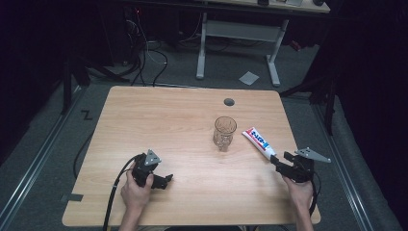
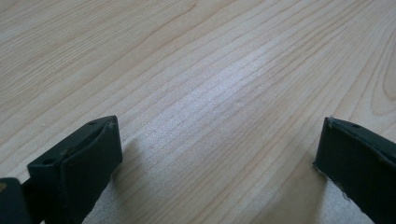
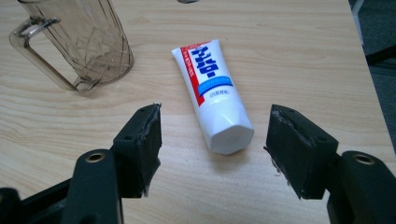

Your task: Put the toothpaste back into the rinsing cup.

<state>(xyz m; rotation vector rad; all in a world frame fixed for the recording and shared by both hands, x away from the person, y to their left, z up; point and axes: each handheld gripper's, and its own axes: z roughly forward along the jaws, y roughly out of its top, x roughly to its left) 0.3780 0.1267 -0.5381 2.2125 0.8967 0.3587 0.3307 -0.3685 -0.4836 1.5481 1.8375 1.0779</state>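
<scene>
A white toothpaste tube [image 1: 257, 141] with red and blue print lies flat on the wooden table [image 1: 159, 120], cap end toward the person. My right gripper [image 1: 279, 161] hovers just behind that cap, open. In the right gripper view the tube [image 3: 210, 88] lies ahead of the open gripper [image 3: 215, 149], its cap near the gap between the jaws and touching neither. A clear glass mug [image 1: 224, 133] with a handle stands upright left of the tube; the mug [image 3: 88, 42] sits at the upper left. My left gripper [image 1: 166, 182] rests low over bare table [image 2: 196, 70], jaws wide apart around nothing [image 2: 219, 158].
A round grey cable hole [image 1: 229, 102] sits in the far part of the tabletop. The right table edge runs close beside my right gripper. Beyond the table stands a white desk frame [image 1: 238, 38], with cables and a paper scrap [image 1: 249, 77] on the grey floor.
</scene>
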